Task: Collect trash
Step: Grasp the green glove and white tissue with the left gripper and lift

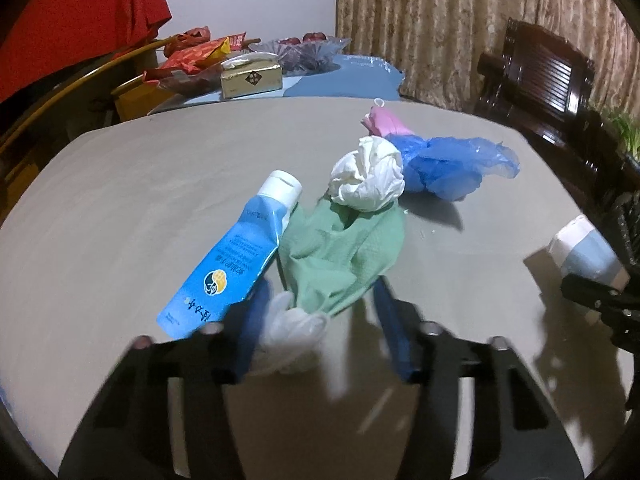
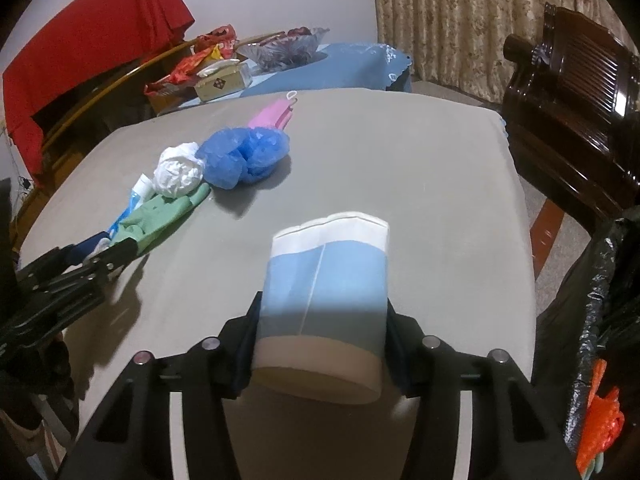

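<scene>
My right gripper (image 2: 320, 320) is shut on a blue-and-white paper cup (image 2: 326, 280), which lies with its base toward the camera and a finger pressing each side. In the left wrist view the same cup (image 1: 584, 252) shows at the right edge. My left gripper (image 1: 322, 284) has its blue fingers against the near end of a green cloth (image 1: 340, 252) and a clear whitish glove (image 1: 292, 328) bunched with it. A blue tube (image 1: 240, 256) with a white cap lies touching the cloth's left side. A white crumpled wad (image 1: 368, 176) sits on the cloth's far end.
A crumpled blue plastic bag (image 1: 448, 168) and a pink item (image 1: 384, 122) lie beyond the wad on the grey table (image 2: 400, 168). A black trash bag (image 2: 592, 300) hangs off the table's right side, with a dark wooden chair (image 2: 568, 100) behind. Snack packets and a tissue box (image 1: 252, 78) stand at the back.
</scene>
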